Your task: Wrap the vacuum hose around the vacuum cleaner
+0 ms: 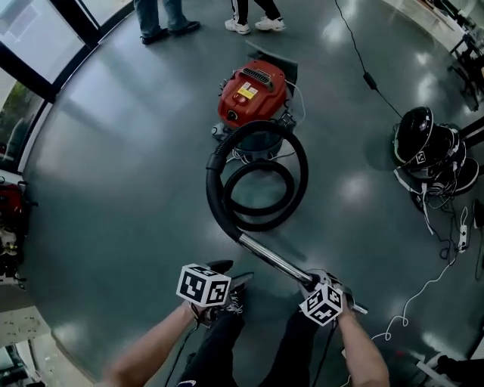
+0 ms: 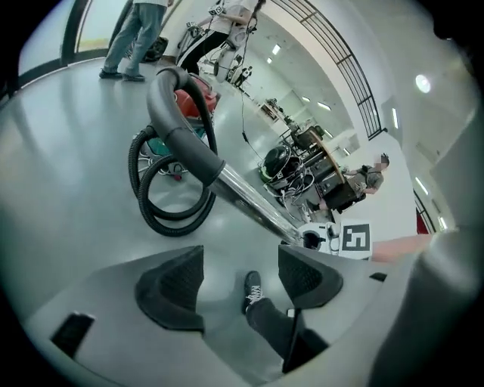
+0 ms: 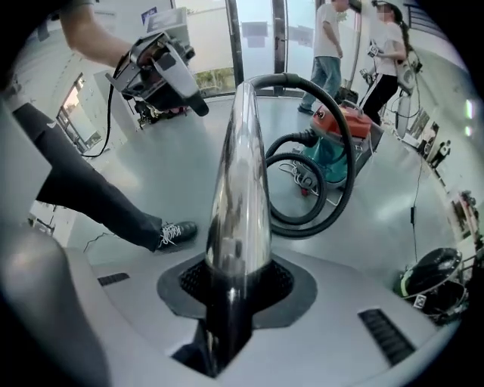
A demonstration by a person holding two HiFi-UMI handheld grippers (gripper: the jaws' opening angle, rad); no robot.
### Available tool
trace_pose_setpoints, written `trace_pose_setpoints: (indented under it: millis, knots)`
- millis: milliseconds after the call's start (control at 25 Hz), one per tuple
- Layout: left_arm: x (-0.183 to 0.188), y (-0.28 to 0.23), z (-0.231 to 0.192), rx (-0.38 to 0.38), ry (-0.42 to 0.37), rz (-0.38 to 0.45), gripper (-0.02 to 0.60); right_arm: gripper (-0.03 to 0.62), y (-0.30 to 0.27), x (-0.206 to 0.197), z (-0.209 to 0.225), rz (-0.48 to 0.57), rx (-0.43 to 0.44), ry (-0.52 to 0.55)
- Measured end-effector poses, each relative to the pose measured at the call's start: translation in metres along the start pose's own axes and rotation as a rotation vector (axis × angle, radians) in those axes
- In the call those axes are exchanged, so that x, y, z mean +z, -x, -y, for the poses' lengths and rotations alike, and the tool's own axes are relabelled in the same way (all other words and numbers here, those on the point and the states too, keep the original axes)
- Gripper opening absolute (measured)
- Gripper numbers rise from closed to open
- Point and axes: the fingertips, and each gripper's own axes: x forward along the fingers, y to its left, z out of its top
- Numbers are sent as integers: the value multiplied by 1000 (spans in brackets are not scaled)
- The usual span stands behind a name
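A red vacuum cleaner (image 1: 253, 94) stands on the grey floor. Its black hose (image 1: 261, 178) lies coiled in a loop in front of it and ends in a chrome tube (image 1: 272, 261). My right gripper (image 1: 311, 280) is shut on the near end of that tube; the tube (image 3: 242, 174) runs straight out between its pads (image 3: 236, 276) toward the vacuum cleaner (image 3: 348, 125). My left gripper (image 1: 221, 272) hovers just left of the tube. Its jaws (image 2: 240, 261) stand open with nothing between them, and the tube (image 2: 253, 204) and hose (image 2: 174, 128) lie beyond.
A black helmet on a tangle of cables (image 1: 423, 143) sits at the right, with a power strip and white cord (image 1: 461, 234) near it. A black cord (image 1: 363, 68) crosses the floor at the back. People's feet (image 1: 253, 23) stand behind the vacuum. My own shoe (image 2: 253, 291) is below.
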Motion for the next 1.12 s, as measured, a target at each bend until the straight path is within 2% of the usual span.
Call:
trace_pose_setpoints:
  millis: [120, 320, 480, 640, 920, 1120]
  knots:
    - [17, -20, 20, 59, -88, 14, 302, 103, 1, -24, 33, -22, 13, 56]
    - [52, -60, 61, 191, -355, 22, 302, 103, 1, -75, 96, -89, 25, 230]
    - [64, -97, 64, 262, -452, -11, 302, 103, -6, -105, 143, -117, 24, 364]
    - [53, -139, 37, 301, -531, -65, 302, 103, -35, -126, 177, -161, 27, 501]
    - [21, -237, -49, 337, -717, -188, 302, 103, -127, -141, 223, -179, 46, 737]
    - [-11, -306, -103, 337, -778, -270, 302, 103, -203, -144, 251, -163, 46, 910]
